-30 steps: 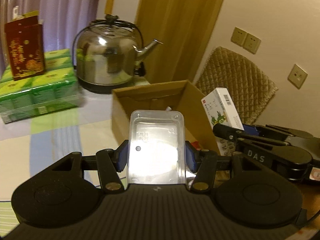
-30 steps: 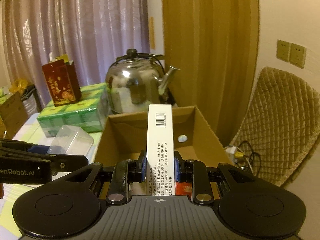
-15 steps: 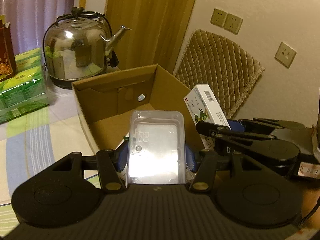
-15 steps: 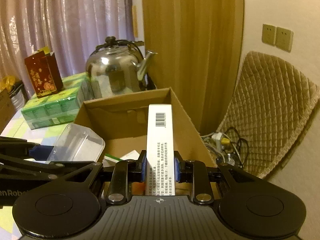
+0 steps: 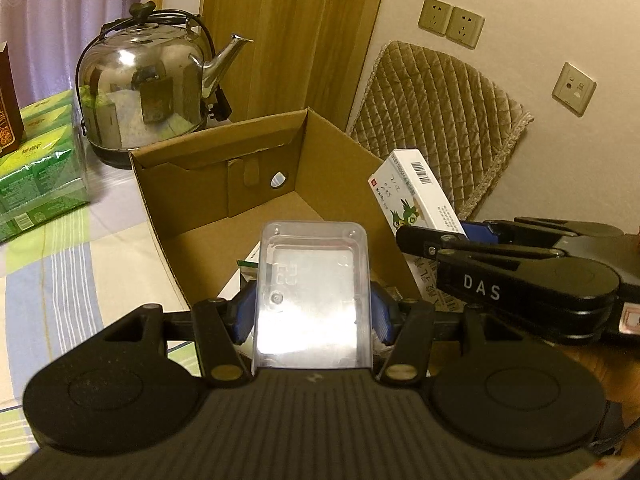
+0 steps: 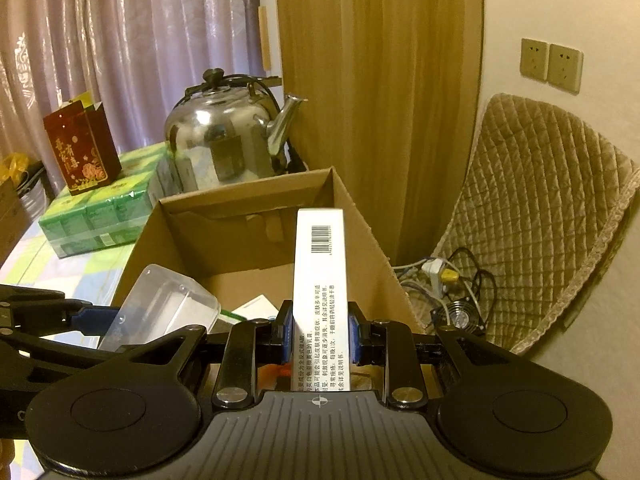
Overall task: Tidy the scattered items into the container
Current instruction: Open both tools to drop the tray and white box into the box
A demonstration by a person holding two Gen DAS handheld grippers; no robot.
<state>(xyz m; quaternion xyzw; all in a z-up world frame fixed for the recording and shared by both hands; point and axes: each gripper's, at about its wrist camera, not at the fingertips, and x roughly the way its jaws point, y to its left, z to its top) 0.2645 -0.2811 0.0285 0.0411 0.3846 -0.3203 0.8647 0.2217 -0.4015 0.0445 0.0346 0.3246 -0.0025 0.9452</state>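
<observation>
An open cardboard box [image 5: 256, 160] [image 6: 248, 236] stands on the table in front of both grippers. My left gripper [image 5: 312, 312] is shut on a clear plastic case [image 5: 312, 292], held over the box's near edge. The same clear plastic case [image 6: 164, 312] shows at the lower left of the right wrist view. My right gripper [image 6: 320, 336] is shut on a tall white carton with a barcode [image 6: 320, 280], upright above the box's near right part. In the left wrist view that white carton [image 5: 420, 196] sits at the right, over the box's right wall. Paper items lie on the box floor [image 6: 252, 304].
A steel kettle [image 5: 148, 92] stands behind the box. Green tissue packs [image 6: 104, 208] carry a red gift bag [image 6: 80, 152] at the back left. A quilted chair back [image 6: 540, 216] and a tangle of cables [image 6: 452, 280] are to the right, below wall sockets.
Both grippers have moved forward and down toward the box with their loads. The box now looks larger and its inside shows more. Neither grip has changed.
</observation>
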